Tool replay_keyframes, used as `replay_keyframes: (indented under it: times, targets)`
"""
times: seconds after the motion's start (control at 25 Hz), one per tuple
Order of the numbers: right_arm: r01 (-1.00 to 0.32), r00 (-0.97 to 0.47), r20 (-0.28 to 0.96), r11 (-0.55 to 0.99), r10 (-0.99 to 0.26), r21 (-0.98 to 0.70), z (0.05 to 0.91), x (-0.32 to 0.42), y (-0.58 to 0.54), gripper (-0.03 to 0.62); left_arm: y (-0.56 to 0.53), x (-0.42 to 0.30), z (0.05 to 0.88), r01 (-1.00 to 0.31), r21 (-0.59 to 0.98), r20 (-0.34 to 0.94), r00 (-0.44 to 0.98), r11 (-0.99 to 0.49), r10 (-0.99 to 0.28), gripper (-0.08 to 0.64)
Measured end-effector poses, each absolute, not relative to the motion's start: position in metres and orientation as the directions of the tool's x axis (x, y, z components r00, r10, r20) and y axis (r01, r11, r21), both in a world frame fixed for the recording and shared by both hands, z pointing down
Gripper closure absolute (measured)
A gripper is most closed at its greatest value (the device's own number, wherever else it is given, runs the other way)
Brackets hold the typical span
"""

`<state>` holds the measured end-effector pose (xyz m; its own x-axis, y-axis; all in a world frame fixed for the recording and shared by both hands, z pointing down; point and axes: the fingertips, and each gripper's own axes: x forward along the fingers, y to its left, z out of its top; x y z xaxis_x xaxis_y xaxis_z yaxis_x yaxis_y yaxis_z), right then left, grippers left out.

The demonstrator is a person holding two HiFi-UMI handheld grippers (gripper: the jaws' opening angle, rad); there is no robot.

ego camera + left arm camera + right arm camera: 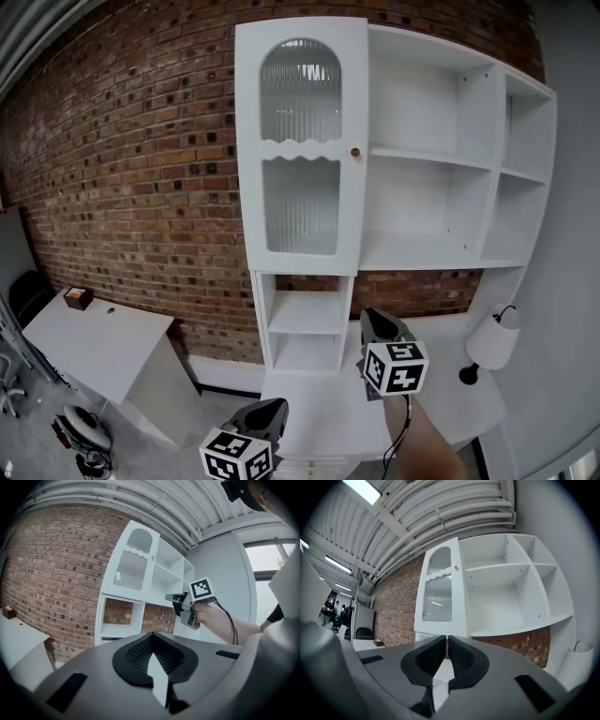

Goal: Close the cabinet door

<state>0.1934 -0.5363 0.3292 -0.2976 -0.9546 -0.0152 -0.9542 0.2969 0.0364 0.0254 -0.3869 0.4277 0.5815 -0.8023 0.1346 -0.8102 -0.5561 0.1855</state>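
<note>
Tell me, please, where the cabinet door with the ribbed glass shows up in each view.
Head view: cabinet door, top centre.
Left gripper view: cabinet door, upper middle, tilted.
Right gripper view: cabinet door, centre, slightly left.
Shared landmark: the brick wall, left of the door in all three.

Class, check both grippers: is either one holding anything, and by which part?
Nothing is held. The left gripper and the right gripper both have their jaws together and empty, and neither touches the white cabinet door with ribbed glass panels.
</note>
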Motion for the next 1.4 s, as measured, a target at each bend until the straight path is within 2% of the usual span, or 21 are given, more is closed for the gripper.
replay_keyframes:
  times: [0.92,1.4]
  targets:
    - [-0.958,-0.286,0.030,0.286,-0.958,-0.010,0.388,0.110,-0.315,0.561,-0.249,-0.057,0.430,-0.792,0.189,0.066,0.600,-0.581,-0.797,0.553]
    - [-0.966,-0.258,0.083,0.257,-0.963,-0.017,0.422,0.091,-0.233,0.563,-0.200,-0.074,0.450,-0.777,0.235,0.095,0.616,-0.584,-0.782,0.553]
